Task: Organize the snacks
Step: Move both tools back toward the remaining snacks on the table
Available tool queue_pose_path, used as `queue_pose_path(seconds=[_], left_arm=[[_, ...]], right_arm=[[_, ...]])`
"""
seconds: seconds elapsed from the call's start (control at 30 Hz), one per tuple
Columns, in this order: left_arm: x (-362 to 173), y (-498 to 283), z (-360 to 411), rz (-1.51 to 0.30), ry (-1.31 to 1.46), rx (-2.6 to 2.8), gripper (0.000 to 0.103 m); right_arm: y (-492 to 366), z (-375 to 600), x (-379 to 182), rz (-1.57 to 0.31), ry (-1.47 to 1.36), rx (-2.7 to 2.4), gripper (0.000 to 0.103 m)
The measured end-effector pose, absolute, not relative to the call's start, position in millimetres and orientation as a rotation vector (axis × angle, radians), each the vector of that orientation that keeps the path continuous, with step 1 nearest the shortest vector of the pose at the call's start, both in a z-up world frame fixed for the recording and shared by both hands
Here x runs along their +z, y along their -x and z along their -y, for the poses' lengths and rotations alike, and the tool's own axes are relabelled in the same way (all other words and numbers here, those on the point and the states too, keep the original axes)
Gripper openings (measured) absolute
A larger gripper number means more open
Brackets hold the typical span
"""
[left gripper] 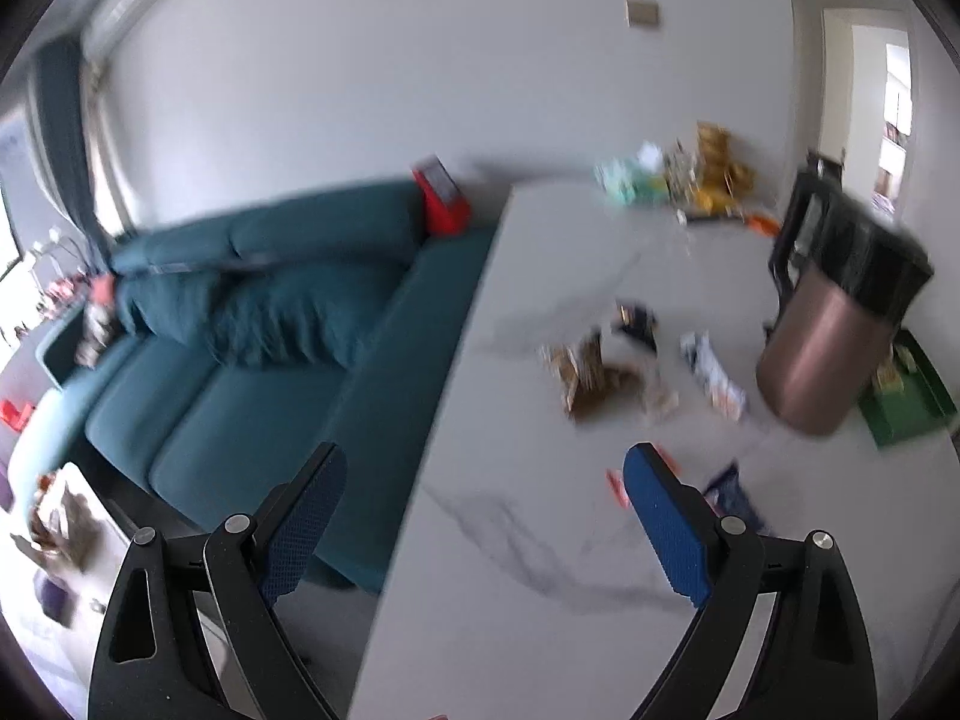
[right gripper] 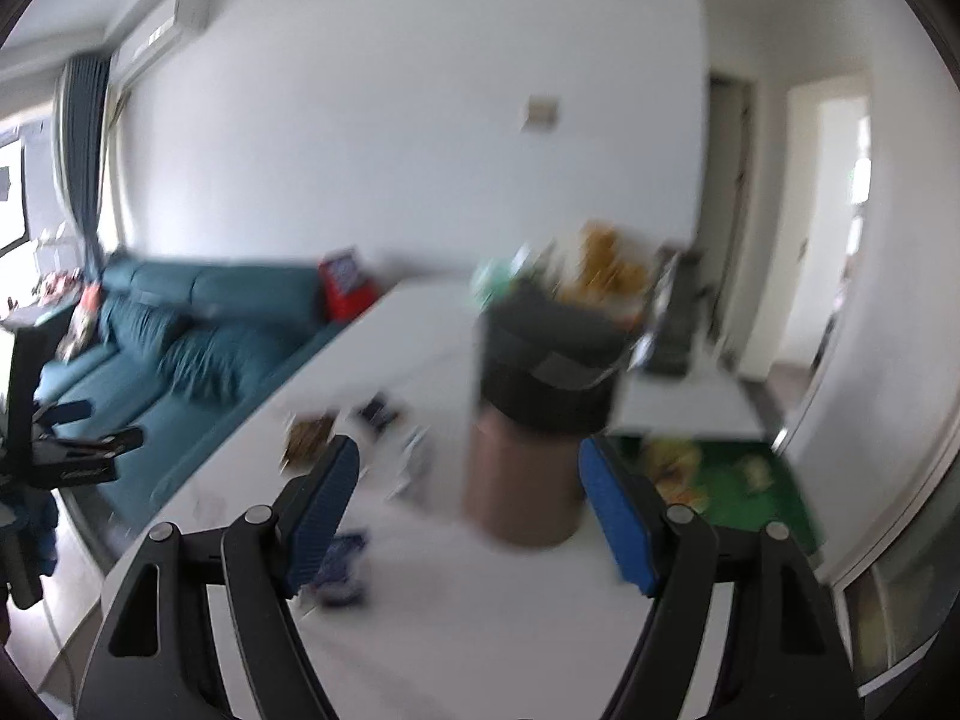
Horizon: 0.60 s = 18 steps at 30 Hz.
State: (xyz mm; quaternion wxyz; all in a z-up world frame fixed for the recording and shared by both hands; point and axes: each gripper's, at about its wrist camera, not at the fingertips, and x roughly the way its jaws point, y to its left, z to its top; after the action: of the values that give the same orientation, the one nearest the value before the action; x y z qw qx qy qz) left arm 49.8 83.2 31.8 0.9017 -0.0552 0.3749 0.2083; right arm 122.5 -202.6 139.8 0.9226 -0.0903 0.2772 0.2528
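While both views are smeared with blur, the layout reads fine. Left gripper (left gripper: pixel 486 498) has its jaws spread wide with nothing between the blue pads; one finger hangs out past the table edge over the teal sofa (left gripper: pixel 252 324), the other over the white marble table (left gripper: pixel 540 540). Right gripper (right gripper: pixel 471 498) is likewise wide apart and empty, pointing across the tabletop at the bin.

Snacks lie loose on the table. Mid-table there is a cluster: a brown-gold packet (left gripper: pixel 585 375), a dark packet (left gripper: pixel 636 321) just behind it, and a white wrapper (left gripper: pixel 714 375) beside them toward the bin. Nearer the left gripper's right finger sit a dark blue packet (left gripper: pixel 735 495) and a small red-orange wrapper (left gripper: pixel 617 486), partly hidden by the pad. The right wrist view shows the blue packet under its left finger, too blurred to read.

A rose-gold bin (left gripper: pixel 822 342) with a black liner stands upright on the table right of the cluster. Behind it lies a green tray (left gripper: pixel 906 414) with yellowish snacks in it; contents unclear. At the far end of the table, against the wall, is a heap of yellow and green bags (left gripper: pixel 678 177). A red box (left gripper: pixel 441 201) sits on the sofa arm near the table's far corner. The other handheld gripper shows at the left edge of the right wrist view.
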Motion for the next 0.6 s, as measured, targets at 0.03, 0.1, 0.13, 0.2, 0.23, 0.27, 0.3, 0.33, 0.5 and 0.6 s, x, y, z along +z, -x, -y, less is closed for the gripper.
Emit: queue_pose_path(seconds=[0.03, 0.1, 0.13, 0.2, 0.23, 0.27, 0.3, 0.33, 0.5, 0.6], left_arm=[[18.7, -53.4, -85.4, -0.805, 0.121, 0.416, 0.091], [-4.5, -62.4, -85.2, -0.852, 0.130, 0.369, 0.091], [-13.5, -65.1, -84.4, -0.874, 0.127, 0.348, 0.091], [-28.5, -75.0, -80.8, -0.911, 0.112, 0.306, 0.091], [-36.9, -82.5, -76.7, -0.930, 0.099, 0.283, 0.091], [-41.5, -87.0, -74.4, -0.942, 0.091, 0.267, 0.091], [-46.6, -93.1, -71.3, -0.952, 0.085, 0.246, 0.091], [-50.2, -98.7, -68.8, -0.959, 0.081, 0.225, 0.091], [-65.0, -125.6, -62.5, -0.982, 0.054, 0.166, 0.091], [-70.9, -138.9, -60.4, -1.007, 0.019, 0.133, 0.091]], right_arm=[[-122.6, 190.9, 125.3, -0.606, 0.189, 0.535, 0.103], [-126.0, 162.2, 93.2, -0.687, 0.209, 0.558, 0.103], [-125.7, 152.8, 80.7, -0.713, 0.221, 0.564, 0.103], [-129.0, 133.7, 55.9, -0.773, 0.243, 0.591, 0.103], [-127.8, 123.3, 44.8, -0.800, 0.259, 0.595, 0.103], [-124.5, 117.7, 31.6, -0.825, 0.273, 0.600, 0.103], [-126.9, 107.4, 17.1, -0.860, 0.287, 0.618, 0.103], [-126.7, 103.2, 7.9, -0.876, 0.297, 0.624, 0.103], [-130.5, 82.1, -27.8, -0.934, 0.368, 0.648, 0.103], [-138.7, 74.6, -38.9, -0.961, 0.385, 0.661, 0.103]])
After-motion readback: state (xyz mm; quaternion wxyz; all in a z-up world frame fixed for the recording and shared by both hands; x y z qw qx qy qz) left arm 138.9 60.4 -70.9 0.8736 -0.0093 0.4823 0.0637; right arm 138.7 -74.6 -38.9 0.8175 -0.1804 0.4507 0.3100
